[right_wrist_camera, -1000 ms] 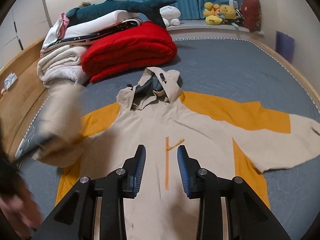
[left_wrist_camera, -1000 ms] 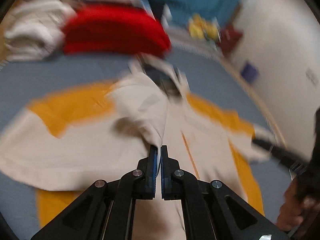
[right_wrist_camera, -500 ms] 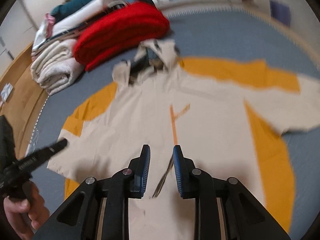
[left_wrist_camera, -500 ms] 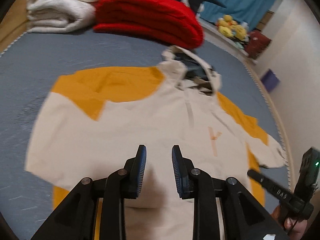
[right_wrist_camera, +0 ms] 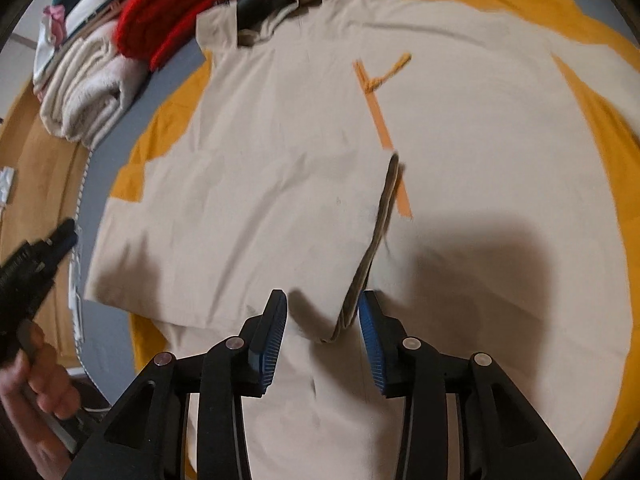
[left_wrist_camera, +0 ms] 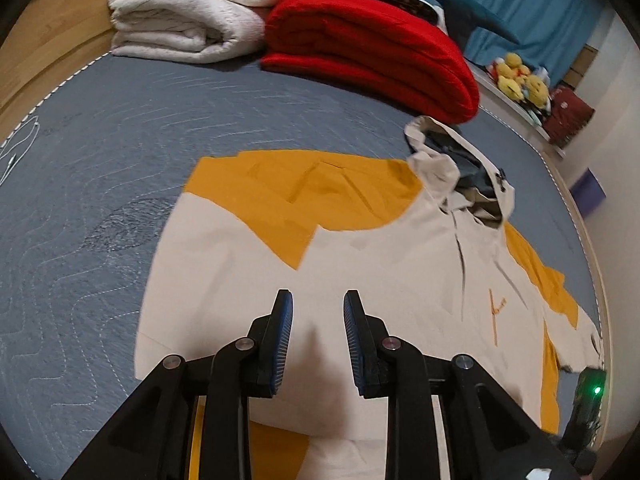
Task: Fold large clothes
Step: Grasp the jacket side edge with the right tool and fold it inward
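Note:
A cream and orange hooded jacket lies face up on the blue-grey mattress, hood toward the bedding pile. One sleeve is folded across the chest, and its cuff ends beside the orange zipper. My left gripper hovers open over that sleeve with nothing between its fingers. My right gripper points down at the cuff's lower corner. Its jaws are opening, and the corner sits between them close to the right pad, not pinched. A hand holds the left gripper at the bed's edge.
A folded red blanket and a folded white one are stacked behind the hood. Plush toys sit on a ledge by the blue curtain. The wooden bed frame borders the mattress. A purple box stands at the wall.
The left gripper let go of the sleeve, opened and drew back to the left; the sleeve now lies across the chest. The right gripper dropped close to the cuff and its jaws widened.

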`<state>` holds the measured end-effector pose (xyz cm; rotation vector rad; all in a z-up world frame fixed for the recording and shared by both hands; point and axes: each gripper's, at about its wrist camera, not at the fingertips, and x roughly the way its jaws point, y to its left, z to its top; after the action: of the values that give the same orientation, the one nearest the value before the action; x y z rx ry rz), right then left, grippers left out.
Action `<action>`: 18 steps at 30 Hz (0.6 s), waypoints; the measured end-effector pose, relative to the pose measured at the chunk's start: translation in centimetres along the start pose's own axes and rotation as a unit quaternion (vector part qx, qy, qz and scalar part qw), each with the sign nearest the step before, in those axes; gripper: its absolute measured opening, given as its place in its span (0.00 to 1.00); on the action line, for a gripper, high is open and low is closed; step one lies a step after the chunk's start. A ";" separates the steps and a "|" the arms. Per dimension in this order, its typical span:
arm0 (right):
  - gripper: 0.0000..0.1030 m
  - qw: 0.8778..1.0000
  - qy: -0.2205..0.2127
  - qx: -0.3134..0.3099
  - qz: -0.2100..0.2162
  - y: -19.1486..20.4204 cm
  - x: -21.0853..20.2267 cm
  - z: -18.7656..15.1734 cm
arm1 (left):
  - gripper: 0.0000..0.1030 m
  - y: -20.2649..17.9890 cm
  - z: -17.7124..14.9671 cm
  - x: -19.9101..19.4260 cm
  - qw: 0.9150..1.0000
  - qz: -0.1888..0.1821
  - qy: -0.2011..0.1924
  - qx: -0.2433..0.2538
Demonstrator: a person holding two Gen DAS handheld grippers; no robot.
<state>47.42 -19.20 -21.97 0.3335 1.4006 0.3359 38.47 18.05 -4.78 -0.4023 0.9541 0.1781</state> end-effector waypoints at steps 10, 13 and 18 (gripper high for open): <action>0.05 0.998 -0.048 -0.037 -0.009 1.7 -0.6 0.8 | 0.23 0.9 0.8 0.3 0.999 0.032 -0.014 0.005; 0.04 0.993 -0.101 -0.061 -0.012 2.0 -3.4 2.3 | 0.23 1.7 1.2 0.5 0.999 0.036 -0.018 -0.010; 0.03 0.977 -0.181 -0.083 -0.071 -0.4 -8.2 5.2 | 0.23 2.0 1.5 1.4 0.999 0.037 -0.012 -0.018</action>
<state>51.48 -23.15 -14.03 0.1462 1.0247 0.2572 39.80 20.49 -5.69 -0.3986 0.9445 0.2671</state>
